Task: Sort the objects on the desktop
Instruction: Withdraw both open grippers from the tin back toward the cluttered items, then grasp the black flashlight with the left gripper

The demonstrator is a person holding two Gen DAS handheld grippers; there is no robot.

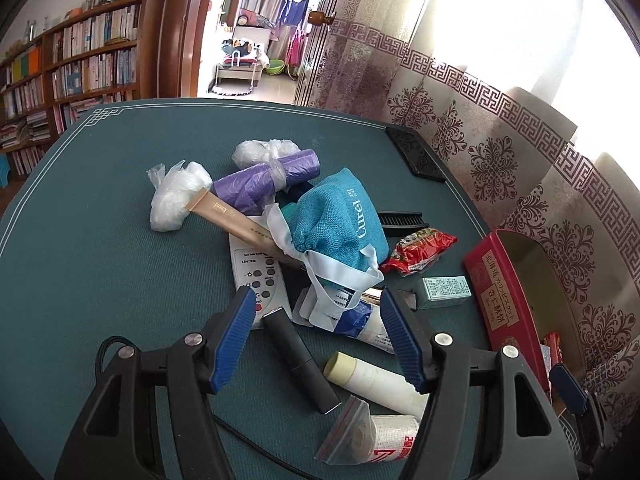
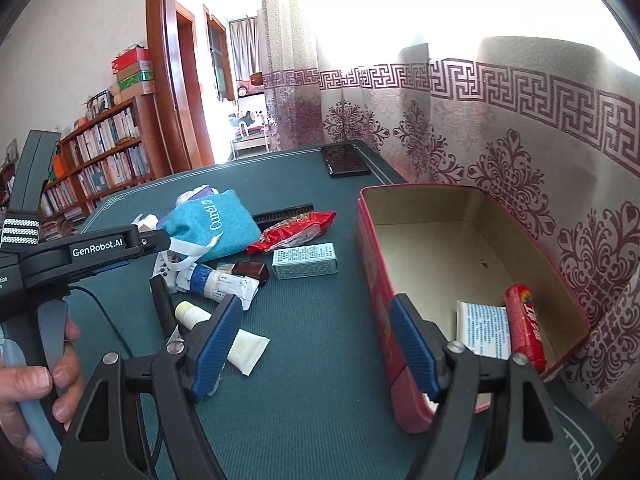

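A pile of small items lies on the green table: a teal Curel pouch, purple bag rolls, a white remote, a black tube, a white tube and a green-white carton. My left gripper is open and empty, hovering over the black tube and a blue-white tube. My right gripper is open and empty, by the left wall of the red box. The box holds a red candy tube and a white packet.
A red snack packet and a black comb lie beside the pouch. A black phone rests at the table's far edge. A patterned curtain hangs right behind the box. The left gripper and hand show in the right wrist view.
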